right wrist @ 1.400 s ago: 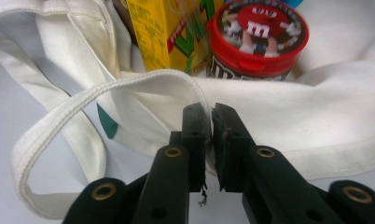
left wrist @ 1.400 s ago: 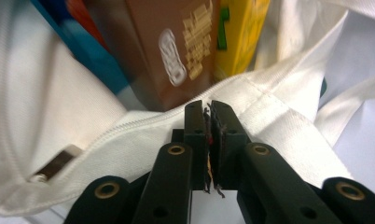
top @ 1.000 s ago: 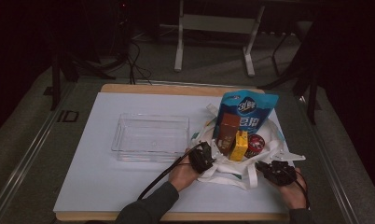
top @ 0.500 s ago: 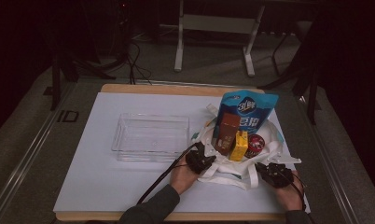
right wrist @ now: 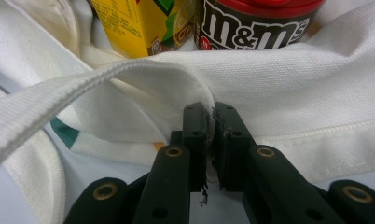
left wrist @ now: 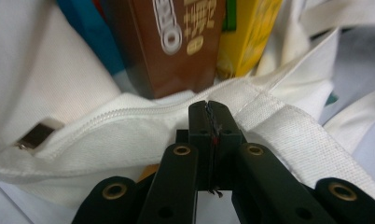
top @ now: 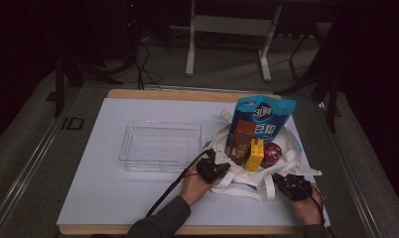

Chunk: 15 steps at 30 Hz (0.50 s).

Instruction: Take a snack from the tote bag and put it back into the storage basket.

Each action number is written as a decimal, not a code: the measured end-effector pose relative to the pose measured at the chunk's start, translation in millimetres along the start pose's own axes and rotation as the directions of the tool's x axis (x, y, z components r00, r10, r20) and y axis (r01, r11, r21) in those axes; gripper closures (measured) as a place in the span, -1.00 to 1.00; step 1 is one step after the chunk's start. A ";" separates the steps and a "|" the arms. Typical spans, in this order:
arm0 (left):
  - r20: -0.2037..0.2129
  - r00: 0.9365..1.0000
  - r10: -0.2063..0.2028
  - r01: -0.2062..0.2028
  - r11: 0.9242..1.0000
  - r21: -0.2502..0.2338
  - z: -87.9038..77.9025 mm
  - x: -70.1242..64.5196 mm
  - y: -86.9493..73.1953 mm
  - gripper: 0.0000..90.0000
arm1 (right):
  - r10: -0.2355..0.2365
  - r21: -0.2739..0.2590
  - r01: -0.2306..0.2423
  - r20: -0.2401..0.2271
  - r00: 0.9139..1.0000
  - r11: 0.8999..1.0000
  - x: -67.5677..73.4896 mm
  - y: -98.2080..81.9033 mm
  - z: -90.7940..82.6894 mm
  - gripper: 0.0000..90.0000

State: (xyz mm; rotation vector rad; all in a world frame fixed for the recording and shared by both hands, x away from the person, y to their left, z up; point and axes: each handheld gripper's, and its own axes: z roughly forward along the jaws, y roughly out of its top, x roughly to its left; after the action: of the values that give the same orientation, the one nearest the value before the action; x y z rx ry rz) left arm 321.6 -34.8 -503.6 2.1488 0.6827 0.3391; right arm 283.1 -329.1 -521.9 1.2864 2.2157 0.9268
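Although the high view puts both grippers at the near rim of the white tote bag (top: 267, 171), their jaws are too small and dark there for me to read. I get that from the gripper views: the left gripper (left wrist: 209, 122) has its jaws pressed together on the bag's zippered hem, and the right gripper (right wrist: 212, 126) pinches a fold of the bag's cloth beside a webbing strap (right wrist: 59, 95).

The bag lies open on the right half of the white table mat (top: 108, 188), with the blue snack pouch (top: 263, 119) standing tallest in it. The brown Oreo box (left wrist: 176, 42) and the yellow carton (left wrist: 248, 32) are cut off at the top in the left gripper view. In the right gripper view I read the M&M's tub (right wrist: 255, 28) by its label, which the high view leaves as a dark round blur.

A clear plastic tray (top: 160, 145) sits left of the bag, near it but apart. The room behind is dark; I make out a metal stand (top: 227, 29) and cables on the floor.
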 end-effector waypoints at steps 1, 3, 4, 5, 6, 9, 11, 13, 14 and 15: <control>-0.003 1.000 0.000 0.000 1.000 -0.012 -2.7 0.6 1.9 0.98 | -0.005 -0.001 0.005 0.004 1.000 1.000 0.4 -0.3 -0.1 0.85; -0.009 1.000 0.004 -0.004 1.000 -0.031 -9.2 2.8 6.5 0.98 | -0.011 -0.003 0.011 0.011 1.000 1.000 1.6 -0.9 -0.2 0.85; -0.016 1.000 0.003 -0.004 0.999 -0.042 -12.1 3.9 9.1 0.98 | -0.010 -0.002 0.010 0.010 1.000 1.000 1.6 -1.0 -0.3 0.85; -0.024 1.000 0.004 -0.005 0.999 -0.052 -14.7 5.3 11.6 0.98 | -0.009 -0.002 0.009 0.009 1.000 1.000 1.3 -1.1 -0.3 0.85; -0.030 1.000 0.002 -0.003 0.998 -0.061 -17.2 7.1 14.1 0.98 | -0.007 -0.003 0.007 0.008 1.000 1.000 1.2 -1.3 -0.5 0.85; -0.052 0.999 -0.009 0.004 0.996 -0.088 -21.4 13.0 20.8 0.99 | -0.012 -0.006 0.012 0.012 1.000 1.000 1.5 -1.9 -0.6 0.85; -0.071 0.997 -0.025 0.018 0.995 -0.095 -21.4 17.1 24.0 0.99 | -0.017 -0.009 0.017 0.015 1.000 1.000 1.7 -2.1 -0.5 0.85; -0.087 0.995 -0.040 0.032 0.995 -0.093 -19.4 20.3 26.7 0.99 | -0.015 -0.014 0.015 0.014 1.000 1.000 1.7 -2.9 -0.6 0.85; -0.091 0.995 -0.041 0.034 0.996 -0.086 -17.9 21.4 28.0 0.99 | -0.014 -0.015 0.014 0.013 1.000 1.000 1.4 -3.1 -0.7 0.85; -0.094 0.995 -0.040 0.033 0.997 -0.077 -15.9 21.6 29.2 0.99 | -0.013 -0.014 0.013 0.012 1.000 1.000 1.6 -3.0 -0.7 0.85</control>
State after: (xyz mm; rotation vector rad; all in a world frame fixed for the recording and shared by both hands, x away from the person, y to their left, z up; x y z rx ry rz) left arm 342.2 -26.8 -470.7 2.0567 0.7509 0.4437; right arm 280.1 -329.1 -523.6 1.2671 2.2019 0.9252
